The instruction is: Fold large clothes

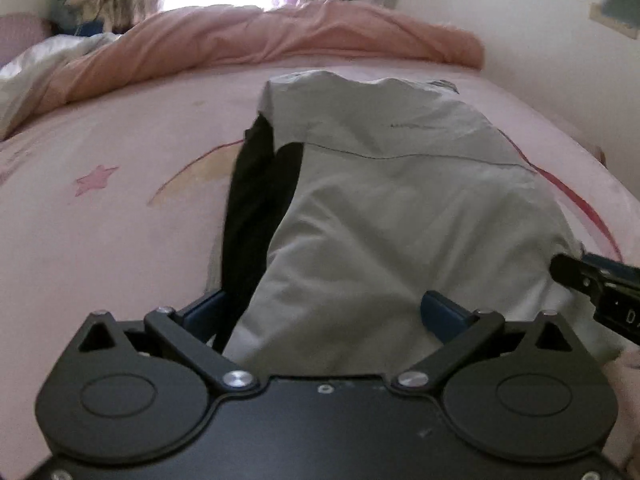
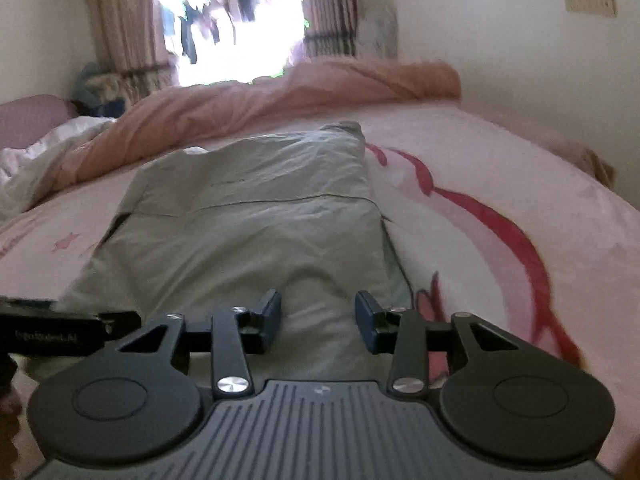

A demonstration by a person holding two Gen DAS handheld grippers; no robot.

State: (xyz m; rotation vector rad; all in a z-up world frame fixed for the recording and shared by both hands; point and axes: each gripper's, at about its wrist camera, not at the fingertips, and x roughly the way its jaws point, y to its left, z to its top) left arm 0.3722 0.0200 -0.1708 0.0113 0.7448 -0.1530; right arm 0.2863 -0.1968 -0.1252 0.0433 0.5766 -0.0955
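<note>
A large pale grey garment (image 1: 400, 208) with a black side panel (image 1: 256, 208) lies lengthwise on the pink bed sheet (image 1: 100, 240). It also shows in the right wrist view (image 2: 248, 236). My left gripper (image 1: 324, 316) is open, its blue pads wide apart around the garment's near end, which bunches up between them. My right gripper (image 2: 318, 316) is open, its pads standing over the near end of the grey cloth without pinching it. The right gripper (image 1: 592, 284) shows at the right edge of the left wrist view, and the left gripper (image 2: 60, 328) at the left edge of the right wrist view.
A rumpled peach duvet (image 1: 280, 40) lies across the far end of the bed, with white bedding (image 1: 36, 68) at far left. The sheet (image 2: 500, 240) has a red and pink print. A wall runs along the right side. A bright window with curtains (image 2: 120, 32) is beyond.
</note>
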